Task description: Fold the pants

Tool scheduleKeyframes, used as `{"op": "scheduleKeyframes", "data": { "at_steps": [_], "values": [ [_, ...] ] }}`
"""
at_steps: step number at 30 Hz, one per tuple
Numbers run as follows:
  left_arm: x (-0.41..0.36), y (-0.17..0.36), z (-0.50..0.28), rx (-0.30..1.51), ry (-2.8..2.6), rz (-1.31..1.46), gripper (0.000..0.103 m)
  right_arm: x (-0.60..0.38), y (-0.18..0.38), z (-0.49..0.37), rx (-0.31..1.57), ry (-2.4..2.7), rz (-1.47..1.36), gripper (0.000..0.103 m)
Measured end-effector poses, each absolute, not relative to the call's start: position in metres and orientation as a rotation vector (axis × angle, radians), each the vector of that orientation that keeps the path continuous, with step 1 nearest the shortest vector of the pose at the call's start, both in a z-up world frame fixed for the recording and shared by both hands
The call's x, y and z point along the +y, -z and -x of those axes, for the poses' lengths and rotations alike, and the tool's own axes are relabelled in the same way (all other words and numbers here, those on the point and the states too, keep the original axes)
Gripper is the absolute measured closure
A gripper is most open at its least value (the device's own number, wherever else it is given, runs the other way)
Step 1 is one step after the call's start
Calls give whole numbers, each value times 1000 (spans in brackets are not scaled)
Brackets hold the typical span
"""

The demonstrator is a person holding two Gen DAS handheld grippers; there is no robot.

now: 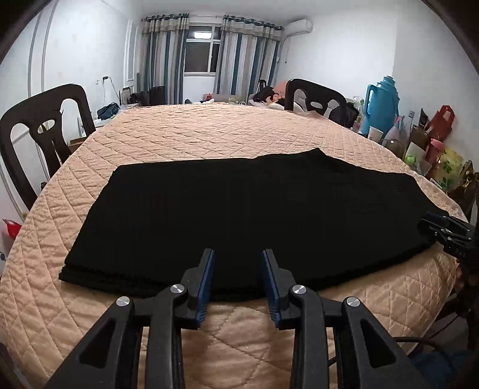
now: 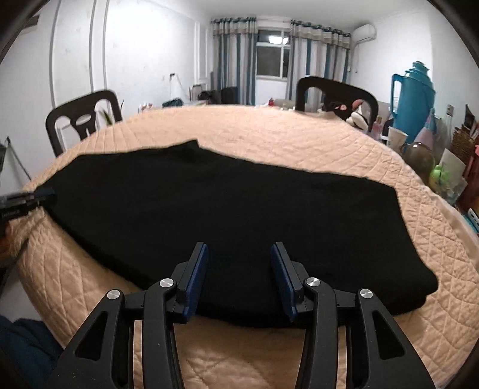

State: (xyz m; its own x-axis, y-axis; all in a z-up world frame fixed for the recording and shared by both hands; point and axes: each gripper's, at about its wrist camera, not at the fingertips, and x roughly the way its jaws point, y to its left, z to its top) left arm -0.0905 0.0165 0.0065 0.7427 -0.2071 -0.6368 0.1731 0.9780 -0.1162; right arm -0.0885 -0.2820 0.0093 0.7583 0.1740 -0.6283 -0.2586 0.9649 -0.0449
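Blue-padded left tongs (image 1: 238, 269) and right tongs (image 2: 239, 263): spread, pinching nothing, poised over near hem, presumably lining up for next fold. Black pants (image 1: 239, 215): flat, already doubled into a neat slab, centred on quilted peach tabletop (image 1: 209, 131).

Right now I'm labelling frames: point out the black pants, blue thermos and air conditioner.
black pants (image 1: 239, 209), left wrist view, middle of the cloth
blue thermos (image 2: 416, 98), right wrist view, body
air conditioner (image 1: 299, 26), left wrist view, front panel
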Motion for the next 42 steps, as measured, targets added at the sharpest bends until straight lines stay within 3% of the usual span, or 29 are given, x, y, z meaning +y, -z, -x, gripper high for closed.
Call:
{"op": "scheduleKeyframes", "data": {
  "at_steps": [16,27,33,42],
  "values": [
    [101,-10,90,695,-44,199,69,-349,-13,95,636,-77,-41,58],
    [106,-12,89,697,-88,216,69,-365,-17,98,611,-49,-76,60],
    [120,-13,91,822,-137,385,68,-357,-23,96,606,-63,-84,60],
    [107,-4,101,801,-192,492,57,-342,-24,91,592,-118,-81,60]
  ]
}}
